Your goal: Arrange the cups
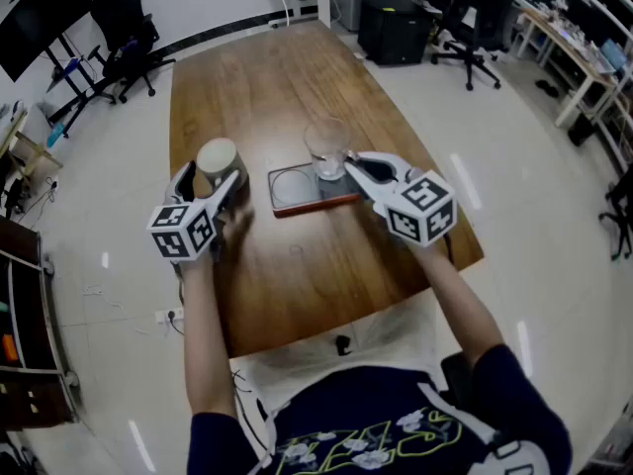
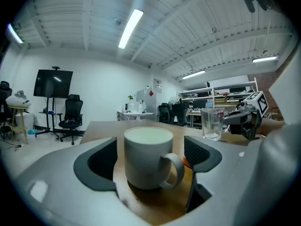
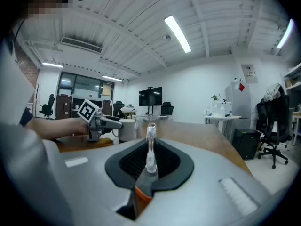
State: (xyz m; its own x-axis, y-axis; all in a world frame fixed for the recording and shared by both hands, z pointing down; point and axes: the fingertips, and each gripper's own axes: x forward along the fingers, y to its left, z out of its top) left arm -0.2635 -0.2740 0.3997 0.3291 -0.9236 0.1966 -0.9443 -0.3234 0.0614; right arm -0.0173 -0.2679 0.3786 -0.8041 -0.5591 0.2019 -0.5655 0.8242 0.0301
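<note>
- The left gripper [image 1: 211,181] has its jaws spread wide, one on each side of a cream ceramic mug [image 2: 143,159].
- The mug stands upright on the long brown wooden table [image 1: 297,87]. Its handle is turned towards the gripper's body and a little to the right.
- A small gap shows between the mug and each pad, so the pads do not look to be pressing on it.
- The right gripper [image 1: 351,166] has its jaws pressed together on the handle of a clear glass cup [image 1: 326,148], pinching the handle between the pads.
- The glass cup is upright over the far right corner of a flat grey tray with a reddish edge [image 1: 297,198]. I cannot tell whether the cup rests on the tray or hangs just above it.
- The tray lies on the table between the two grippers. The mug is just beside its left end, off the tray.
- Both cups are near each other, with the tray's width between them.
</note>
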